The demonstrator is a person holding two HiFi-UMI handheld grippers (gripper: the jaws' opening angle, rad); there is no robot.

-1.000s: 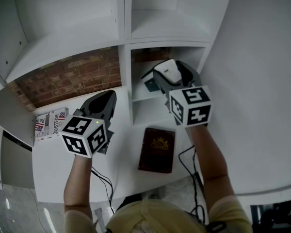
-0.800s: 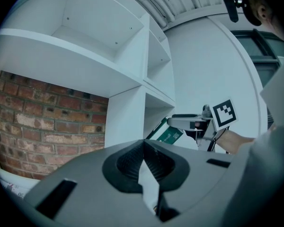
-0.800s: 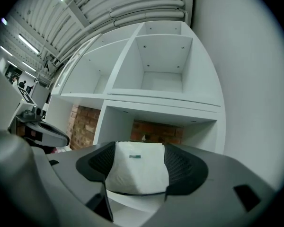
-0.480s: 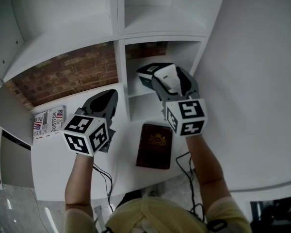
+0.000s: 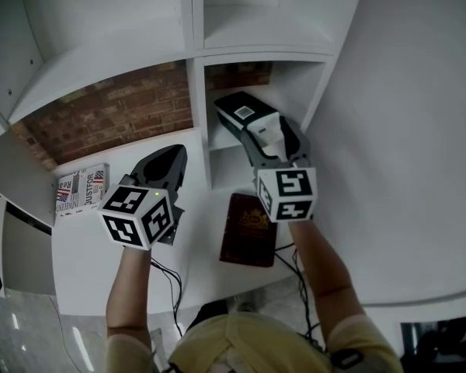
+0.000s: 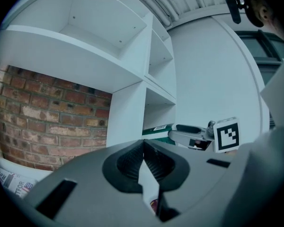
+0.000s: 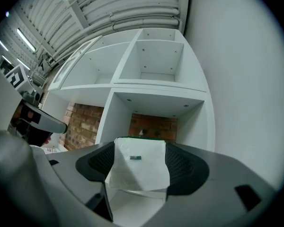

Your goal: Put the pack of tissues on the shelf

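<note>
The pack of tissues (image 5: 239, 112), white with a dark green end and a barcode label, is clamped between the jaws of my right gripper (image 5: 266, 134). It hangs in front of the lower right cubby of the white shelf unit (image 5: 198, 123), above that cubby's low inner board. In the right gripper view the pack (image 7: 135, 171) fills the gap of the right gripper (image 7: 141, 161), and the cubby (image 7: 156, 103) lies straight ahead. My left gripper (image 5: 175, 156) hovers over the desk to the left, its jaws together and empty. In the left gripper view that gripper (image 6: 144, 157) faces the shelf.
A dark red book (image 5: 251, 230) lies on the white desk (image 5: 85, 263) below the right gripper. A printed box (image 5: 81, 190) sits at the far left against the brick wall (image 5: 116, 115). Black cables (image 5: 167, 286) hang off the desk's near edge.
My right gripper has carried the pack left and forward, and the pack now reaches further toward the cubby opening. The left gripper has stayed where it was.
</note>
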